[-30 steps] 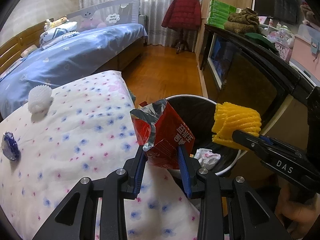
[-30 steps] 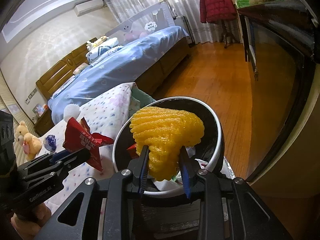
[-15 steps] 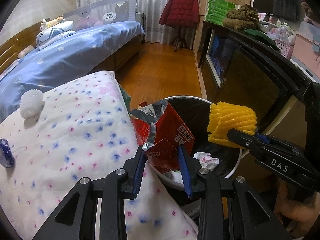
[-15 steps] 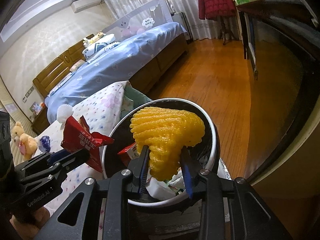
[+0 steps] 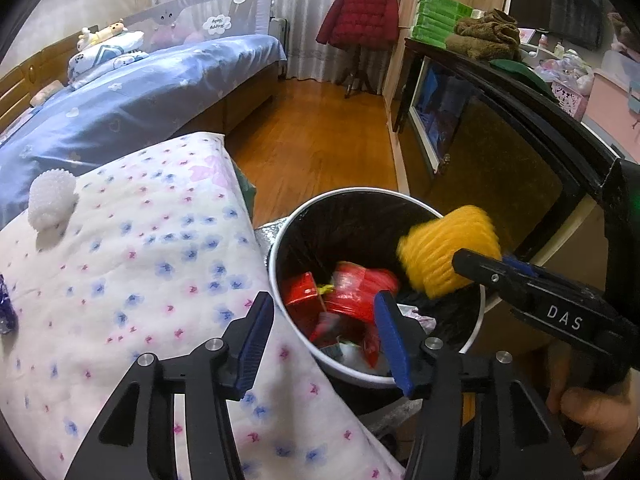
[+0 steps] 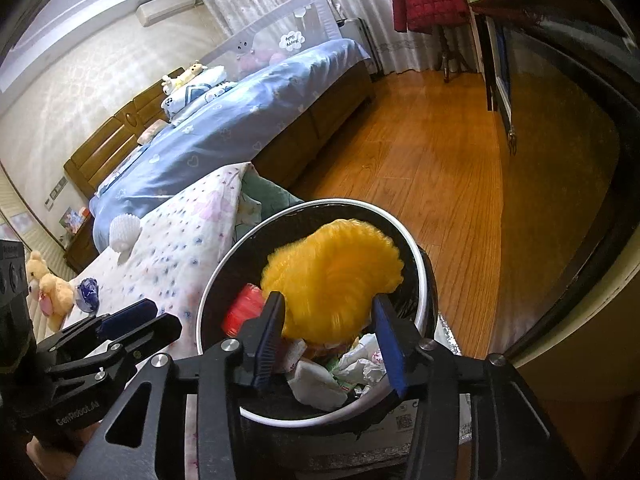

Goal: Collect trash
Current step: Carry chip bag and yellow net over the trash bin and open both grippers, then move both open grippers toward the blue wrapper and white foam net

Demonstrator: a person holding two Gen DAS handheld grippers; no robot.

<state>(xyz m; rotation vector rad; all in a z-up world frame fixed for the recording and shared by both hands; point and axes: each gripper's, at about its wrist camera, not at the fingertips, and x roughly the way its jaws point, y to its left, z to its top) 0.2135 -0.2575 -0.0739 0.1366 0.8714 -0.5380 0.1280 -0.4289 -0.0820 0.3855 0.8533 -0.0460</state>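
A white-rimmed trash bin (image 5: 276,248) with a black liner stands beside the floral-covered table; it also shows in the right wrist view (image 6: 420,256). My left gripper (image 5: 324,336) is open and empty at the bin's near rim. The red snack bag (image 5: 360,292) lies inside the bin, blurred. My right gripper (image 6: 328,336) is open over the bin. The yellow foam net (image 6: 332,280) is blurred between and just beyond its jaws, falling loose; it also shows in the left wrist view (image 5: 444,252). Crumpled white paper (image 6: 320,384) lies in the bin.
A white foam net (image 5: 52,204) and a blue wrapper (image 5: 6,312) lie on the floral cloth (image 5: 120,260). A blue bed (image 5: 120,92) stands behind. A dark cabinet (image 5: 500,148) runs along the right. Wooden floor (image 5: 320,140) lies beyond the bin.
Both grippers have opened. The red bag has dropped from the left gripper into the bin. The yellow foam net has come loose from the right gripper and is falling.
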